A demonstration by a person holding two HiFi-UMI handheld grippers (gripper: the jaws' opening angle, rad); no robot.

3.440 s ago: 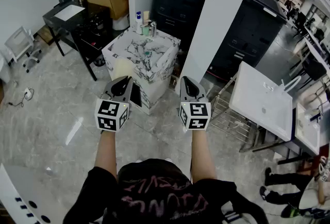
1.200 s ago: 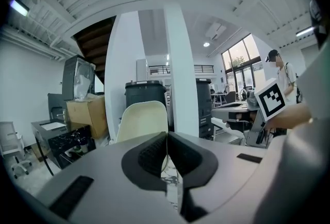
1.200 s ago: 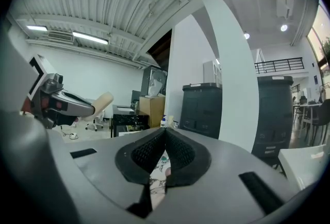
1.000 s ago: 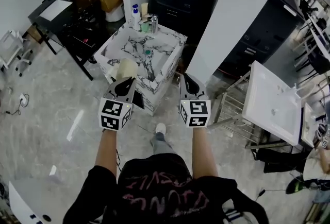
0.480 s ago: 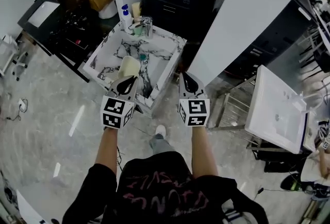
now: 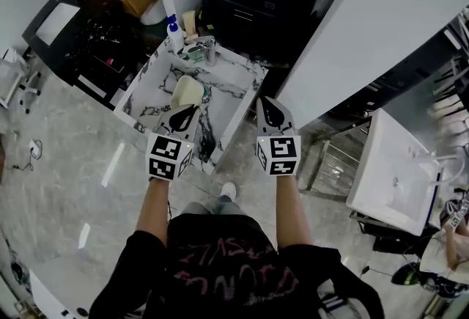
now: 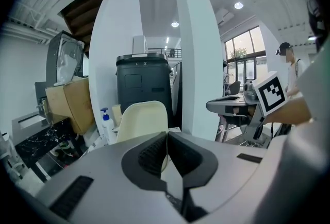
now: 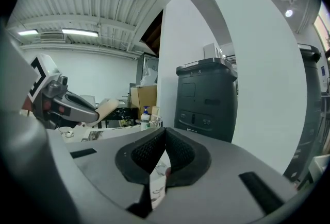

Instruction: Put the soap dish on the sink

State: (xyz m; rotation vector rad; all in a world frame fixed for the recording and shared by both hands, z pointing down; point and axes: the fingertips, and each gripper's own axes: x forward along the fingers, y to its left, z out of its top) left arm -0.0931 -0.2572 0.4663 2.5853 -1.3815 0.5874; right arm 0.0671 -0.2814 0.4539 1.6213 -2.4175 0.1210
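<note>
While over the sink (image 6: 248, 92) — soap dish (image 6: 187, 91).

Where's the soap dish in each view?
Head view: soap dish upper centre-left, over the marble sink.
Left gripper view: dish at centre, just above the jaws.
Right gripper view: dish at left, held by the left gripper.
Shared landmark: blue-pump bottle.
</note>
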